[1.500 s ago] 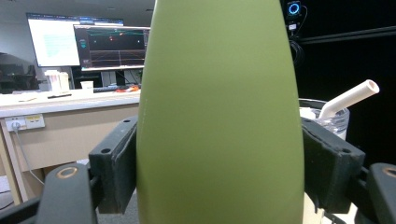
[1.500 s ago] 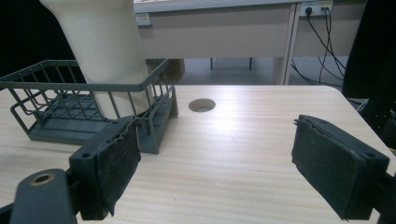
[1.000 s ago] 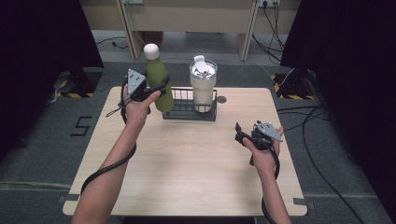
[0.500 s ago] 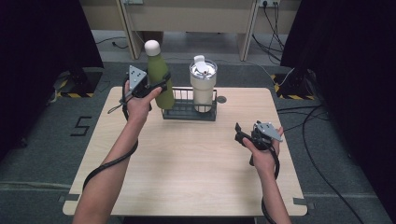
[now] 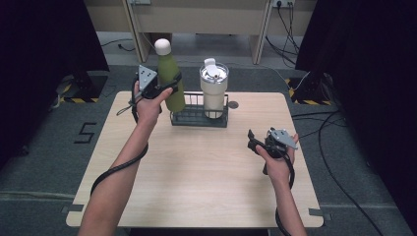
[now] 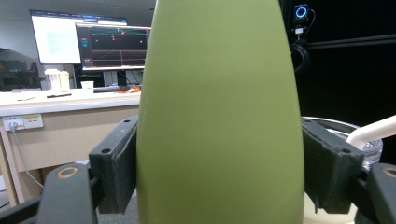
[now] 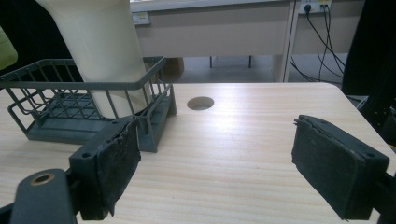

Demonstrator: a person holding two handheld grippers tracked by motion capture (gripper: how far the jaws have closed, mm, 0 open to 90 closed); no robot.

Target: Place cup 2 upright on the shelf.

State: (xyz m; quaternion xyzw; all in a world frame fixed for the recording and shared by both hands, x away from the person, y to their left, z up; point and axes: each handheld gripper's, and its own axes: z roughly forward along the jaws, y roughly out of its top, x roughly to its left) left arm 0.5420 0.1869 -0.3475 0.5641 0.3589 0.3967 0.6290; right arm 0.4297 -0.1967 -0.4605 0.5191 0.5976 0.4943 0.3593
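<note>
Overhead, a person works two handheld grippers at a light wood table (image 5: 196,167). L forearm stretches forward and up toward the far-left part of the table, wrist bent back a little, hand wrapped round the left gripper (image 5: 169,84). Its jaws are clamped on a green bottle (image 5: 170,78) w/ a cream cap, pads pressing the bottle's flanks approx. mid-body, as the left gripper view shows (image 6: 219,116). Bottle is upright, tipped slightly, at the left end of a dark wire basket (image 5: 196,119); whether its base is inside the basket, resting on the rim or hanging just above is hard to tell from this angle. A white tumbler (image 5: 214,88) w/ a lid stands in the basket's right half, near the bottle but apart from it.

R forearm lies low along the table's near-right side, hand curled under the right gripper (image 5: 252,140), which points left toward the table's middle. Its jaws stand apart w/ nothing between them (image 7: 212,154), well clear of the basket (image 7: 84,93).
</note>
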